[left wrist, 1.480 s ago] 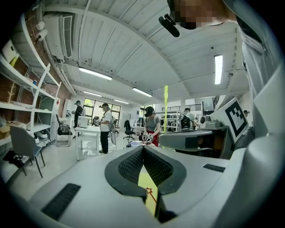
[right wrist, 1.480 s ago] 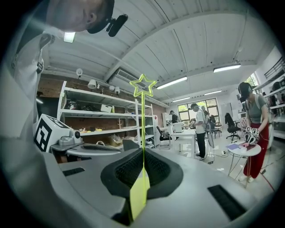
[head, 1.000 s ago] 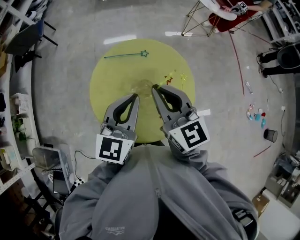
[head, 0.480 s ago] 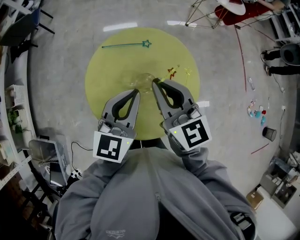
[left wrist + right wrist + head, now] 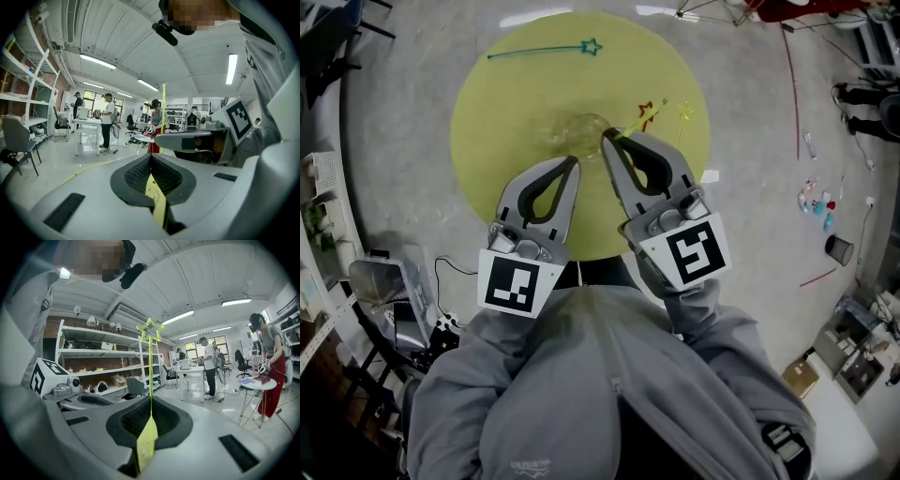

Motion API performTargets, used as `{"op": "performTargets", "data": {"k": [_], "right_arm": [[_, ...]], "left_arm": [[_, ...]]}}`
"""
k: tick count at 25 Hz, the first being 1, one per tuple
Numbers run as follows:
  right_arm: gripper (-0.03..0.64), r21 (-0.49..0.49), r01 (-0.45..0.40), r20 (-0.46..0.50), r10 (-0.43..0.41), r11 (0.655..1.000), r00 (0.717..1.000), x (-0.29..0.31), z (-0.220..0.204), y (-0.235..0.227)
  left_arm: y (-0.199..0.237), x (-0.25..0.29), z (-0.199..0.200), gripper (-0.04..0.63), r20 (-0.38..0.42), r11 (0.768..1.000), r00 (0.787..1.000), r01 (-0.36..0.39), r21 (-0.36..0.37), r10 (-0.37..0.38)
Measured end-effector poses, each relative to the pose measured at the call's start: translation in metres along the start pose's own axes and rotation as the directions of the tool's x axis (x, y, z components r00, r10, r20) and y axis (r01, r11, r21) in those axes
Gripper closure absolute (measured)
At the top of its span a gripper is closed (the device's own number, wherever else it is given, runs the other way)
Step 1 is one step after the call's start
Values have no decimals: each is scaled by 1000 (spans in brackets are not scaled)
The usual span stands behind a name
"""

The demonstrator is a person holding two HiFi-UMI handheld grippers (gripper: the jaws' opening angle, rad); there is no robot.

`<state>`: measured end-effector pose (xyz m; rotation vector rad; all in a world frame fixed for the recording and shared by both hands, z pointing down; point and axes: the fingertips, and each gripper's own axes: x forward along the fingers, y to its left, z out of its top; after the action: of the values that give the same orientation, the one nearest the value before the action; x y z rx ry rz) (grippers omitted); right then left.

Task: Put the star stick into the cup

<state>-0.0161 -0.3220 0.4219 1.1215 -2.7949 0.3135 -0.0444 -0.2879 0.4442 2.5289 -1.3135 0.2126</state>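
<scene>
While the right gripper [image 5: 607,139], jaws closed on the thin star stick [image 5: 150,376], hovers beside the cup [image 5: 579,129], the stick may swivel and miss the rim; left gripper [image 5: 574,161] seems closed, empty

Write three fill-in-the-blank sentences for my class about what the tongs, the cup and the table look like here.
1. The right tongs are shut on a ___ stick.
2. The cup stands near the ___ of the table.
3. The table is ___ in colour.
Missing words: star; middle; yellow.
</scene>
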Motion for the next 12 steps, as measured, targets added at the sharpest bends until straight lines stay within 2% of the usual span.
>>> {"op": "performTargets", "data": {"k": [12], "right_arm": [[581,6,31,-28,-31,999,999,13,-54,-22]], "left_arm": [[9,22,-48,578,-31,1000,1000,-4,-2,4]]}}
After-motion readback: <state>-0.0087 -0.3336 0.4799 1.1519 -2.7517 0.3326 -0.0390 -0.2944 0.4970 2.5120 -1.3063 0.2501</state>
